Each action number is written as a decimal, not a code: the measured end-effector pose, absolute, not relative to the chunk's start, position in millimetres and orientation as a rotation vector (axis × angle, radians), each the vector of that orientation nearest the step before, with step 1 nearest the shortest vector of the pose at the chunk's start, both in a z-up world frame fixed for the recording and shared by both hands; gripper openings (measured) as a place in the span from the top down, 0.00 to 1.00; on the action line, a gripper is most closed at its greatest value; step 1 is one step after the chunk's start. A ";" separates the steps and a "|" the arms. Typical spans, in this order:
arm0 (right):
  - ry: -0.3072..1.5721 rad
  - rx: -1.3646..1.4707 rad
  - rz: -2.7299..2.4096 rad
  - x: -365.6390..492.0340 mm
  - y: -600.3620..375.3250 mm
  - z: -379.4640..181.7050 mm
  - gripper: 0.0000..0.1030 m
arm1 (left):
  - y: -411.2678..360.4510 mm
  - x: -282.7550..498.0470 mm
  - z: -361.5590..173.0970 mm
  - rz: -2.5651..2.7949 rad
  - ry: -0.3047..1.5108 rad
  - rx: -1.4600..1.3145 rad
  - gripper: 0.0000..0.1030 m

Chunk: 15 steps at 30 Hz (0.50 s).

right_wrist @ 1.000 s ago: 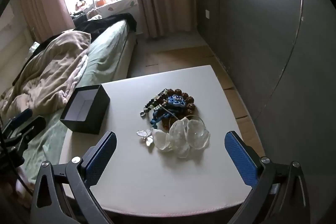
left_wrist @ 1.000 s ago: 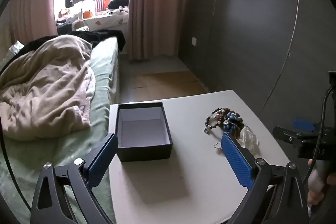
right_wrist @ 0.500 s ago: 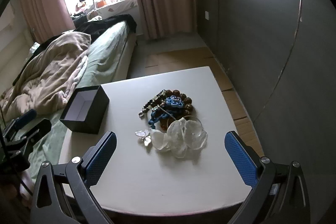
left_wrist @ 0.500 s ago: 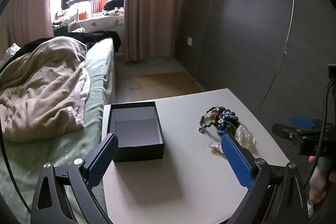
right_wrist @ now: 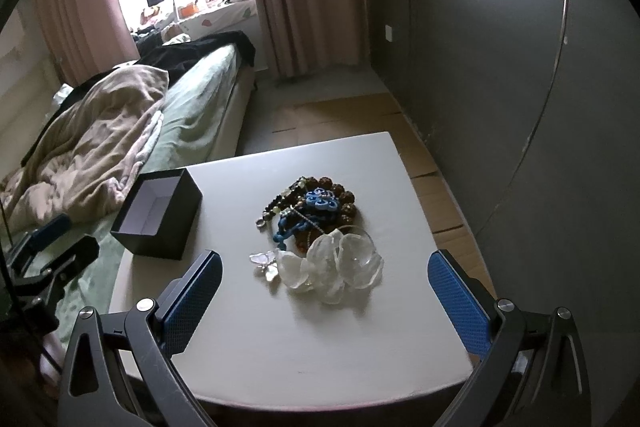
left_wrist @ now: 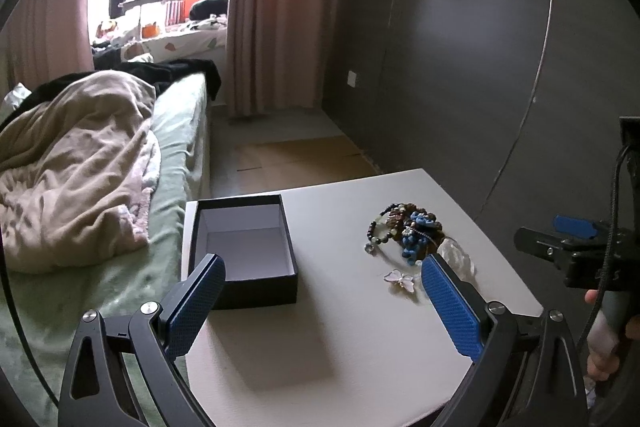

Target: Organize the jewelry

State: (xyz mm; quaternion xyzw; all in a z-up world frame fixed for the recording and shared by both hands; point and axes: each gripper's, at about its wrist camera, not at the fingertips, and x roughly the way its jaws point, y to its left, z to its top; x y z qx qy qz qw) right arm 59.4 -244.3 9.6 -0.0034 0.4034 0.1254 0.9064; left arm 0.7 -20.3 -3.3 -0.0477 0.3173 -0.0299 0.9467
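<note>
An open, empty black box (left_wrist: 244, 247) with a white inside stands at the left of the white table (left_wrist: 340, 339); it also shows in the right wrist view (right_wrist: 158, 215). A pile of jewelry (right_wrist: 316, 211) lies mid-table: dark and brown beads, a blue cord piece, a clear crystal bracelet (right_wrist: 336, 267) and a small butterfly charm (right_wrist: 266, 265). The pile also shows in the left wrist view (left_wrist: 408, 229). My left gripper (left_wrist: 320, 279) is open above the table's near edge. My right gripper (right_wrist: 324, 269) is open, with the crystal bracelet between its fingers from afar.
A bed with a beige blanket (left_wrist: 72, 163) runs along the table's left side. A dark grey wall (left_wrist: 460, 47) stands behind and right of the table. The right gripper's body (left_wrist: 580, 251) shows at the right edge of the left wrist view.
The left gripper has drawn back and turned a little right, so the box sits farther left and lower in its view. The right gripper has barely moved. Both stay open.
</note>
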 end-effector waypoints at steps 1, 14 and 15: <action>0.834 -0.006 0.258 59.7 -244.9 9.5 0.00 | -20.6 0.4 -3.1 -0.064 0.645 -0.098 0.04; 0.830 -0.003 0.255 59.5 -245.5 11.1 0.00 | -24.3 -0.4 -2.8 -0.067 0.645 -0.101 0.04; 0.829 -0.003 0.253 58.7 -244.9 11.8 0.00 | -23.4 -0.6 -2.6 -0.068 0.645 -0.101 0.04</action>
